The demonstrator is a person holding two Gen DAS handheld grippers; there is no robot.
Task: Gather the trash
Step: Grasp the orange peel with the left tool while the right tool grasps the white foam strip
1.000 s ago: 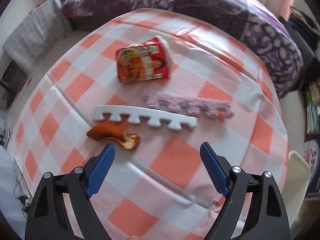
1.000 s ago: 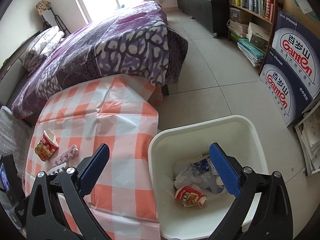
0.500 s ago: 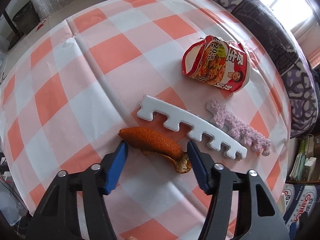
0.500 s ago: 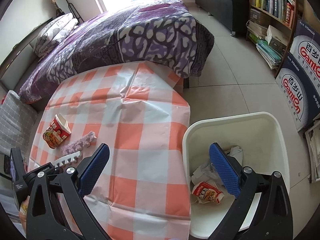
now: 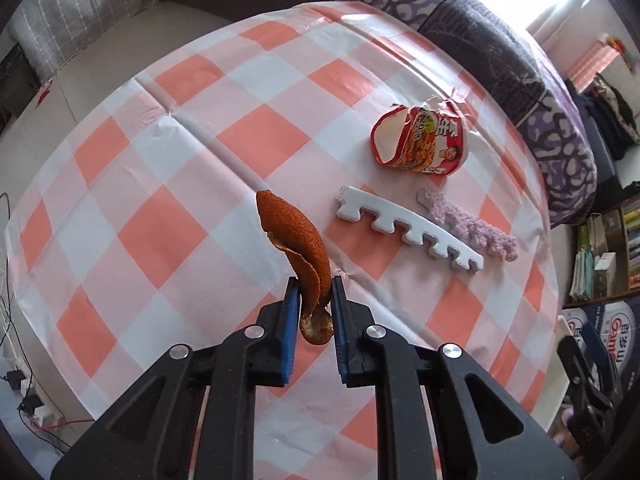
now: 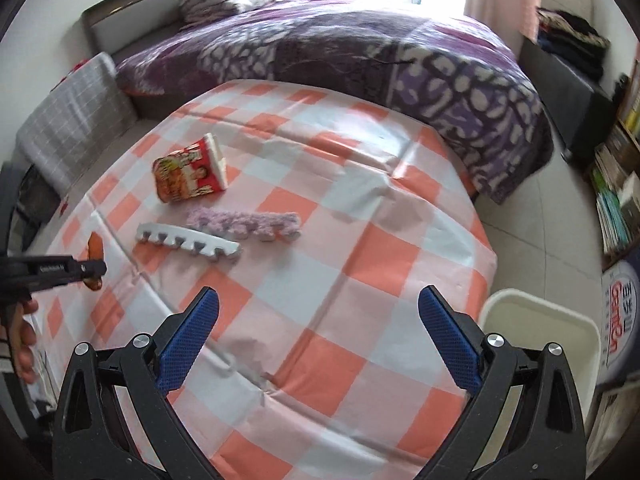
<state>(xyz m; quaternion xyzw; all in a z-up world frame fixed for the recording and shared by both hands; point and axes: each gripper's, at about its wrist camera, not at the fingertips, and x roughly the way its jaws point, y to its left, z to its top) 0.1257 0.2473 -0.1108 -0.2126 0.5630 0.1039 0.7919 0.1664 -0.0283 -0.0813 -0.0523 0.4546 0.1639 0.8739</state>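
The orange peel (image 5: 298, 236) is clamped in my left claw (image 5: 314, 292): its jaws have just been closing and the blue pads now press on the peel's lower end, so the curled strip sticks out ahead of the fingers, above the worktop (image 5: 168, 184) rather than lying on it. From the right wrist view I see the same peel (image 6: 95, 245) at the far left, poking out of the dark tip of that left claw (image 6: 94, 270), with part of a hand (image 6: 22, 344) showing at the frame's edge. Just beyond the peel, the white toothed foam strip (image 5: 408, 232) lies flat on the orange-and-white checked cloth, and the purple fuzzy strip (image 5: 468, 224) lies beside it, roughly parallel and almost touching. Farther on, a crushed red noodle cup (image 5: 420, 144) lies on its side, apart from both strips. My right claw (image 6: 318, 338) is released, its blue fingers spread wide over a bare stretch of the checked cloth with nothing between them. To its right, past the worktop's edge, I see the rim of a white bin (image 6: 540, 316) on the tiled floor. A bed with a purple patterned blanket (image 6: 360, 52) runs along the far side of the worktop.
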